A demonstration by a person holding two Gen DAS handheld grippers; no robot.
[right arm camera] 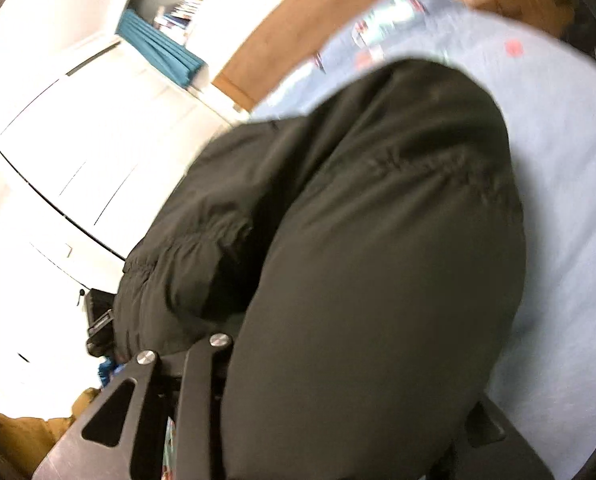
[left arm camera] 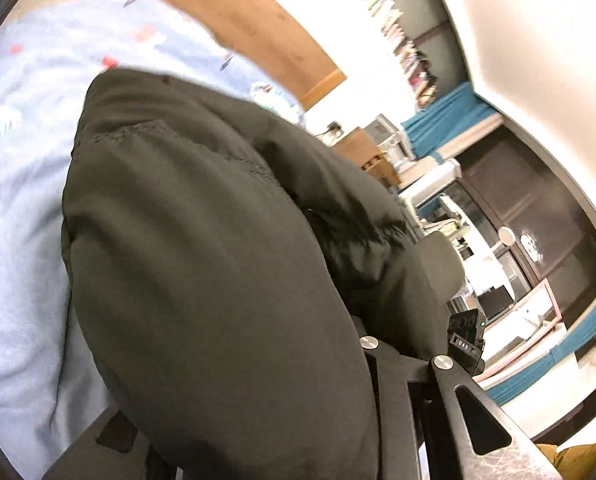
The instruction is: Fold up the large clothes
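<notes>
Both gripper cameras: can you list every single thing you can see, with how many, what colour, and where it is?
puffy jacket: one, dark olive-black, bulging up close between each gripper's fingers, fills the middle of both views
bed cover: one, pale blue with small coloured prints, under and behind the jacket
wooden board: one, brown, beyond the far edge of the bed cover
books: a blurred row, many colours, on a shelf by the wall
curtain: one, teal, beside the bright white wall
left gripper: one, black, bottom of the left view, shut on the jacket
right gripper: one, black, bottom of the right view, shut on the jacket
</notes>
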